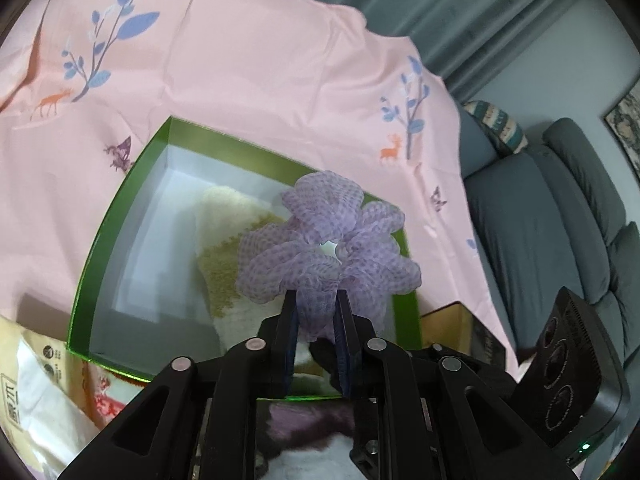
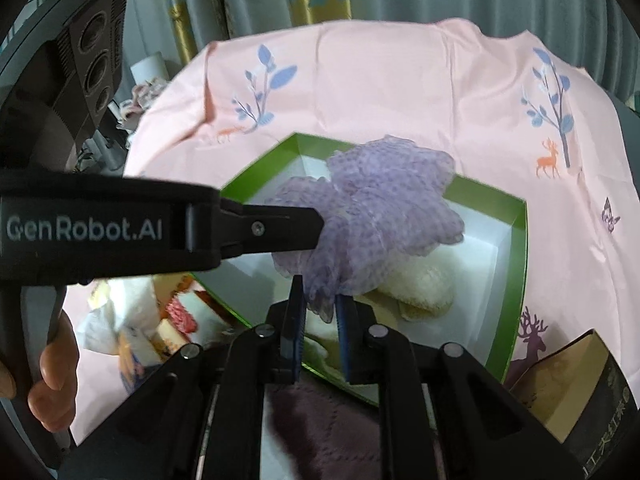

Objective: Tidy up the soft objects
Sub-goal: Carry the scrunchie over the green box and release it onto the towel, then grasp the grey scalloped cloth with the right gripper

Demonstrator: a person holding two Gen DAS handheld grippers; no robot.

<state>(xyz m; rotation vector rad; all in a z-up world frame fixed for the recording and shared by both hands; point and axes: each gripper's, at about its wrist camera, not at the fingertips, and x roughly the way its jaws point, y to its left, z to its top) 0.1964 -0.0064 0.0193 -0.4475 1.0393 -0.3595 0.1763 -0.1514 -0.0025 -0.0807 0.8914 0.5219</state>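
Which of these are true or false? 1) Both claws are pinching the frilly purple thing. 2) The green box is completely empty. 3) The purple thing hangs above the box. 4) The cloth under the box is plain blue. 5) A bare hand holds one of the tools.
1) True: the left claw and the right claw each grip the purple scrunchie.
2) False: a cream fluffy towel lies inside the green box.
3) True: it is held over the box's open top.
4) False: the tablecloth is pink with blue trees and deer.
5) True: fingers wrap the left tool's handle.
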